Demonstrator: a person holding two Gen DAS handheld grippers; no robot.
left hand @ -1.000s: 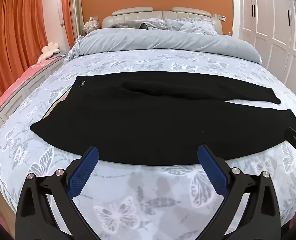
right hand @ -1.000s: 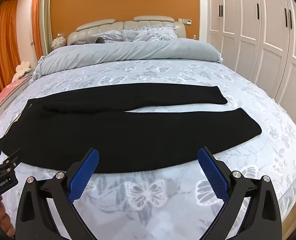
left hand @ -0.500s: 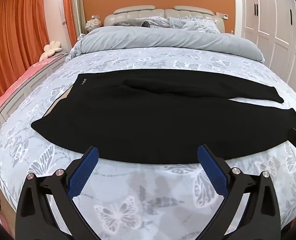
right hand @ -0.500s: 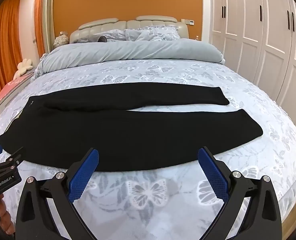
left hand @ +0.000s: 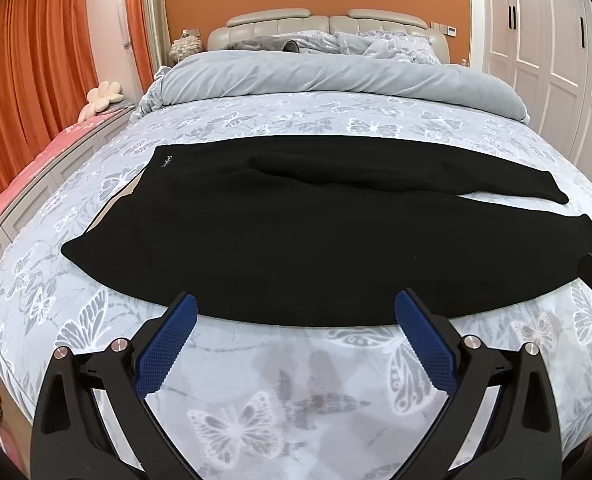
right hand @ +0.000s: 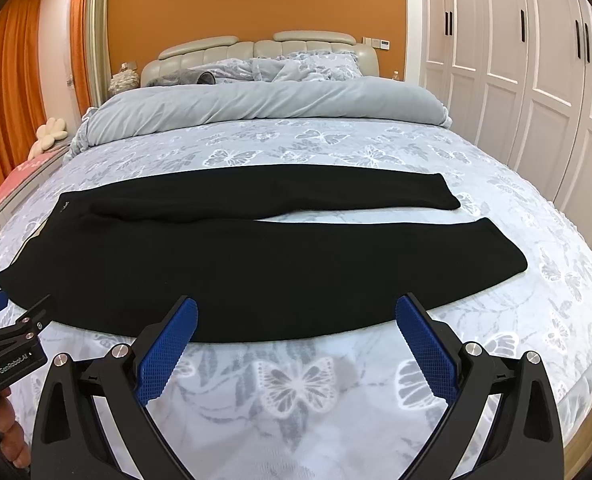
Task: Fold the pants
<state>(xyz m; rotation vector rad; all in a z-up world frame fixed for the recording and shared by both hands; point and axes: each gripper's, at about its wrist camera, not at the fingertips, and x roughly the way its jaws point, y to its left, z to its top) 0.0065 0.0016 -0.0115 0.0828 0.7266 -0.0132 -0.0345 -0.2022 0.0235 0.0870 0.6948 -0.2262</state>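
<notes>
The pants [left hand: 296, 240] lie flat across the bed [left hand: 280, 392], black, unfolded, legs slightly splayed with a thin wedge of sheet showing between them toward the cuffs. The long axis runs side to side across the bed, parallel to the near mattress edge. The waistband [left hand: 116, 212] points to our left, the cuffs [right hand: 491, 248] to our right. A small logo [left hand: 167, 161] sits at the far waist corner.

We judge the step in hand to be the approach for the first fold, near leg over far leg or the reverse. No fold is made yet.

How we'd do it well:
- Pinch the near edge at two spread points, one by the waist and one by the cuff, so the fabric lifts as one straight line.
- Take only the near leg's layers; grabbing the sheet is the main risk, since it's soft and right underneath.
- Carry the edge over level and line up the cuffs before letting go. The splay means the cuff end needs more travel than the waist end.
- The knit looks limp, so expect sag between the grips. Keep light tension.

The left gripper [left hand: 296, 312] hovers just short of the near hem, jaws spread wide, empty. The right gripper [right hand: 296, 314] does the same further toward the cuffs, spread wide and empty.

Beyond the pants are a bunched grey duvet [right hand: 264, 104], then the headboard [right hand: 256, 50].
</notes>
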